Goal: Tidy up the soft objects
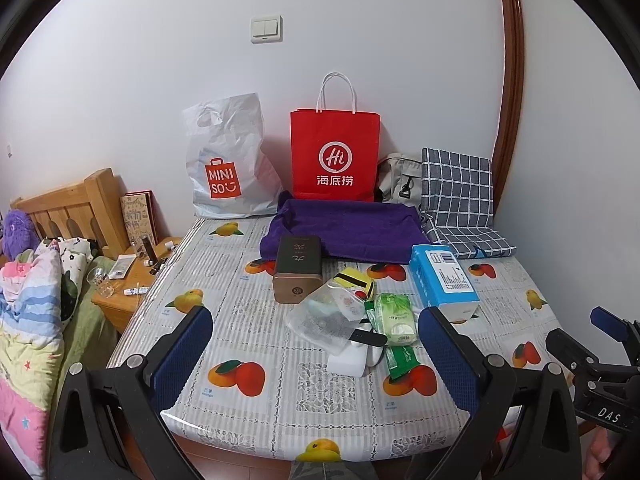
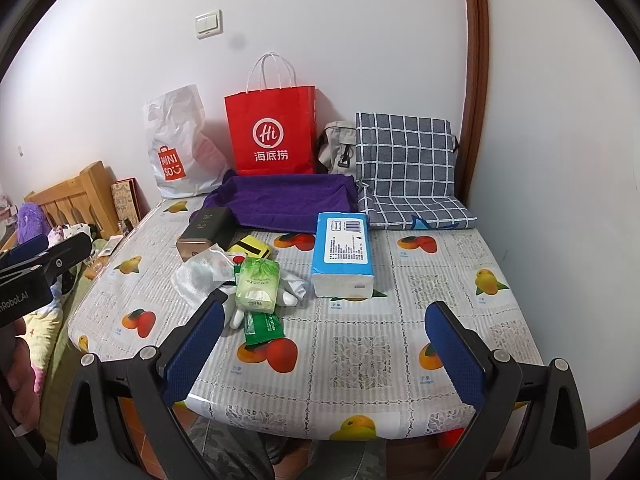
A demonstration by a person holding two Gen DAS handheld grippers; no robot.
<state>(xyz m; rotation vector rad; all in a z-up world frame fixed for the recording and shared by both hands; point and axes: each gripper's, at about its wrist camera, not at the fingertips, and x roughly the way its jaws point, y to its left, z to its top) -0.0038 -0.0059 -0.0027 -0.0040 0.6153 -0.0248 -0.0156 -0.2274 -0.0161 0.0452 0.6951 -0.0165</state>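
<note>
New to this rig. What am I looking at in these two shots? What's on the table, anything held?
No robot: a person holds a pair of tongs in each hand, each with a fisheye camera looking along its fingers. One shot is from the left tongs, the other from the right tongs. Both are open and hold nothing. On the table lie a purple towel, a blue tissue pack, a green pack, a brown box and a clear bag. A red bag and a checked cushion stand against the wall.
</note>
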